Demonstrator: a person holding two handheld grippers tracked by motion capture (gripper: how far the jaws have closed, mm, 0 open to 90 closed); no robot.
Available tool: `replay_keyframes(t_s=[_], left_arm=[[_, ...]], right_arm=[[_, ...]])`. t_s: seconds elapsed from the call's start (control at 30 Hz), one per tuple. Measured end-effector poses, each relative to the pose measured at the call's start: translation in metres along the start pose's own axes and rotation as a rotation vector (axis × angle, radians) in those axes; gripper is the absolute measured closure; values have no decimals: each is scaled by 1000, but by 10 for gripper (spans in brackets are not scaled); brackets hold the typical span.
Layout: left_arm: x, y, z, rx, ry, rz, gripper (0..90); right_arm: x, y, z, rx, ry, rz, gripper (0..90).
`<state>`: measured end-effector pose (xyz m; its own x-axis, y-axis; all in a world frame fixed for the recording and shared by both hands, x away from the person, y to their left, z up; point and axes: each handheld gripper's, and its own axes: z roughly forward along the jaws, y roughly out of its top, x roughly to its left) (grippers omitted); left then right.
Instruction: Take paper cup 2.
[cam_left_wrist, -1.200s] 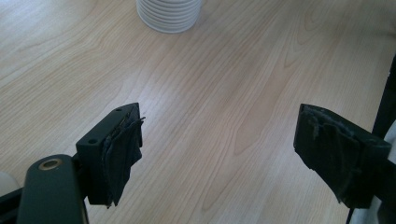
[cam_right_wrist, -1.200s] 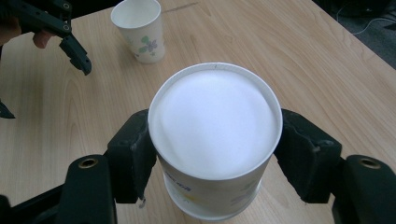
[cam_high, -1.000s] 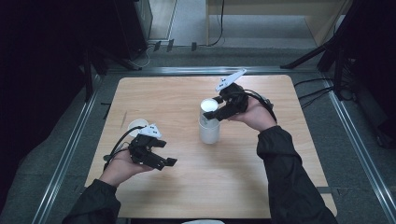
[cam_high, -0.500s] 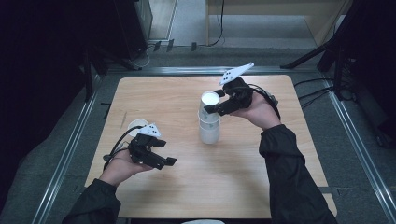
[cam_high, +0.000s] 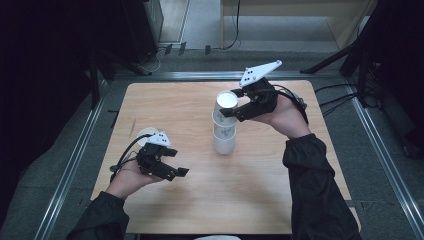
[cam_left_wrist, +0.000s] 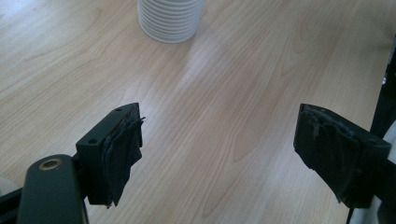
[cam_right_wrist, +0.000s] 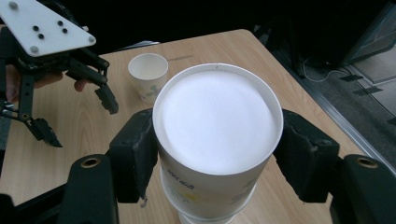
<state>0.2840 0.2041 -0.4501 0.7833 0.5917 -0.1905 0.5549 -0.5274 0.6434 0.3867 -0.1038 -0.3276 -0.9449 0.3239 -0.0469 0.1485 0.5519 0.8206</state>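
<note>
At the left of the high view, a single paper cup (cam_high: 145, 136) stands upright on the table (cam_high: 260, 200), just behind the left gripper (cam_high: 172, 171). That gripper is held low over the wood, its fingers (cam_left_wrist: 122, 149) spread wide with nothing between them. Near the table's middle, a stack of inverted cups (cam_high: 224, 137) is seen. The top cup (cam_high: 226, 102), upside down, is clamped at its sides by the fingers (cam_right_wrist: 135, 154) of the right gripper (cam_high: 231, 111) and is partly raised off the cups beneath it. The right hand (cam_high: 285, 116) is held at the far right side.
</note>
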Motion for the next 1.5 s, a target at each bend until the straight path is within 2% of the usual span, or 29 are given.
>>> replay_keyframes(t_s=[0.13,0.33,0.47,0.63,0.7,0.87,1.0,1.03,1.13,1.2,1.23,1.33,1.5], left_arm=[[1,3,-1,-21,0,0,156],[0,9,2,-27,-18,19,155],[-1,15,6,-29,-34,38,155],[-1,20,9,-27,-61,63,155],[-3,22,10,-32,-64,75,155],[-3,26,12,-37,-78,88,155],[-6,29,15,-45,-80,107,155],[-6,29,16,-42,-78,111,155],[-8,29,20,-39,-73,119,155],[-9,28,21,-54,-81,112,156],[-9,28,22,-55,-90,111,156],[-11,27,25,-50,-76,132,155],[-14,26,30,-53,-86,134,155]], right_arm=[[3,-1,-13,-4,-9,14,340],[12,-7,-29,-28,33,39,340],[21,-13,-32,-6,33,41,340],[31,-27,-32,10,59,63,340],[37,-36,-29,10,83,73,340],[49,-57,-18,48,95,69,340],[57,-75,-12,11,102,47,340],[58,-80,-10,10,109,63,340],[61,-91,-7,-1,111,81,341],[62,-97,-5,-10,114,91,341],[63,-100,-2,-11,116,86,341],[65,-108,6,-21,124,58,341],[62,-116,20,-5,147,87,341]])
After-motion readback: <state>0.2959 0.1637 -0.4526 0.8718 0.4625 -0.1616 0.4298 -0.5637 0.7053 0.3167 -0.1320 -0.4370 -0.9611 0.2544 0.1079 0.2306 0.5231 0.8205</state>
